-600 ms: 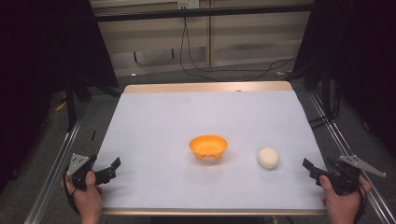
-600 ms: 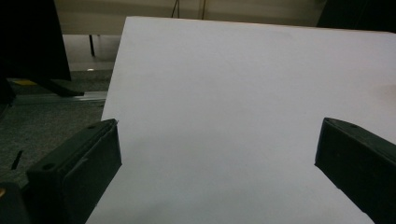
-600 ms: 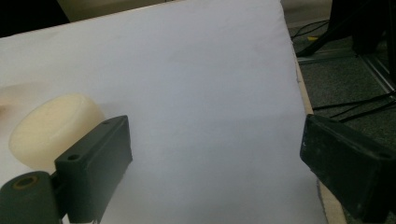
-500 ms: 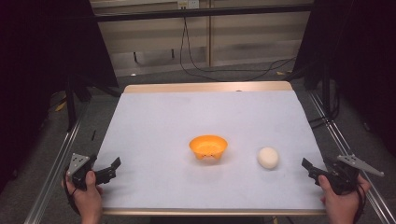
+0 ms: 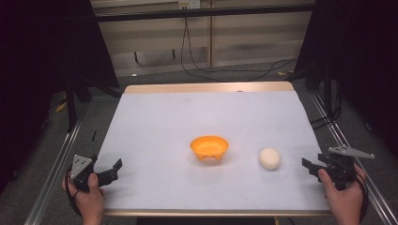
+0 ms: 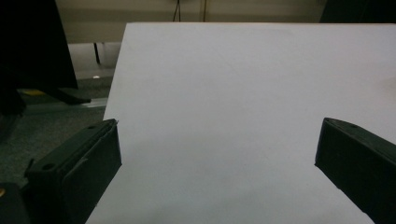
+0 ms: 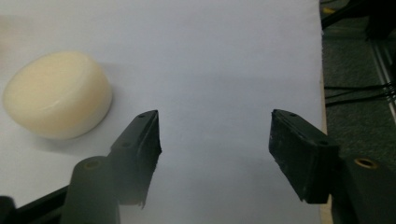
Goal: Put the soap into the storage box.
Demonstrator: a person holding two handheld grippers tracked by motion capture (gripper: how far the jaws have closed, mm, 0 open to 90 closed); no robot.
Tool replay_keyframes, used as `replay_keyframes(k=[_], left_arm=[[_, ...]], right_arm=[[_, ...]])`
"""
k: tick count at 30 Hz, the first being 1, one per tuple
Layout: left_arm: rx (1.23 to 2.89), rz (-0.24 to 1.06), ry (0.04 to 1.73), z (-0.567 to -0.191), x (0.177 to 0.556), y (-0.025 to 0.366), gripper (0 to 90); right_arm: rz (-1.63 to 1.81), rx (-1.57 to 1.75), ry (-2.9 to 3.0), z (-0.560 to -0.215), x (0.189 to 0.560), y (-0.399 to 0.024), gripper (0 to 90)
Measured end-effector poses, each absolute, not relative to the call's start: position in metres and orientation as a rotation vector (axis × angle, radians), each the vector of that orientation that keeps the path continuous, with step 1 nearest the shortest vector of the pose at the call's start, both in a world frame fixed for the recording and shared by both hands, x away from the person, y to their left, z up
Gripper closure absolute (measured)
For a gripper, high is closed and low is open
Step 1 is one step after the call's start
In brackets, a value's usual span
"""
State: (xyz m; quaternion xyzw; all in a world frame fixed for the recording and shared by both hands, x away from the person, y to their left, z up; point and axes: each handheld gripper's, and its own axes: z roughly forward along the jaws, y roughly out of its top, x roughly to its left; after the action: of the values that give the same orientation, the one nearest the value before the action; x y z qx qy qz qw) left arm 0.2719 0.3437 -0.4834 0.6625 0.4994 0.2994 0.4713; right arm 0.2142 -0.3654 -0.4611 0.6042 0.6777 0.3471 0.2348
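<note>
An orange bowl (image 5: pixel 209 147) sits upright near the middle of the white table (image 5: pixel 206 117). A cream round lump (image 5: pixel 269 158) lies to its right, also seen large at the left of the right gripper view (image 7: pixel 58 94). My right gripper (image 5: pixel 310 166) rests at the table's right front edge, open, nothing between its jaws (image 7: pixel 212 144); the lump is just left of it, apart. At the left front edge, my left gripper (image 5: pixel 114 169) is held open over bare tabletop (image 6: pixel 219 154).
Metal rails (image 5: pixel 51 173) run along both sides of the table. Cables (image 5: pixel 197 56) trail on the floor behind the far edge. Dark stands rise at the back left and right. A wooden lip (image 5: pixel 206 87) marks the far edge.
The right gripper has edged slightly left toward the lump. The left gripper, bowl and lump have stayed put.
</note>
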Motion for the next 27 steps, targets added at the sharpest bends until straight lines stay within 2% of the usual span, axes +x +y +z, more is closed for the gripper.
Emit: replay_keyframes(k=[4, 6, 20, 27], left_arm=[[1.639, 0.708, 1.223, -0.483, 0.274, 0.344, 0.8], [1.63, 0.726, 1.211, -0.483, 0.272, 0.344, 0.8], [1.659, 0.74, 1.187, -0.483, 0.272, 0.34, 0.7], [1.661, 0.738, 1.187, -0.483, 0.272, 0.34, 0.7]], right_arm=[[0.935, 1.688, 1.936, -0.455, 0.216, -0.366, 27.4], [0.83, 1.646, 2.037, -0.45, 0.217, -0.36, 19.7], [0.663, 1.612, 2.331, -0.447, 0.249, -0.335, 18.4], [0.663, 1.641, 2.404, -0.447, 0.263, -0.317, 9.8]])
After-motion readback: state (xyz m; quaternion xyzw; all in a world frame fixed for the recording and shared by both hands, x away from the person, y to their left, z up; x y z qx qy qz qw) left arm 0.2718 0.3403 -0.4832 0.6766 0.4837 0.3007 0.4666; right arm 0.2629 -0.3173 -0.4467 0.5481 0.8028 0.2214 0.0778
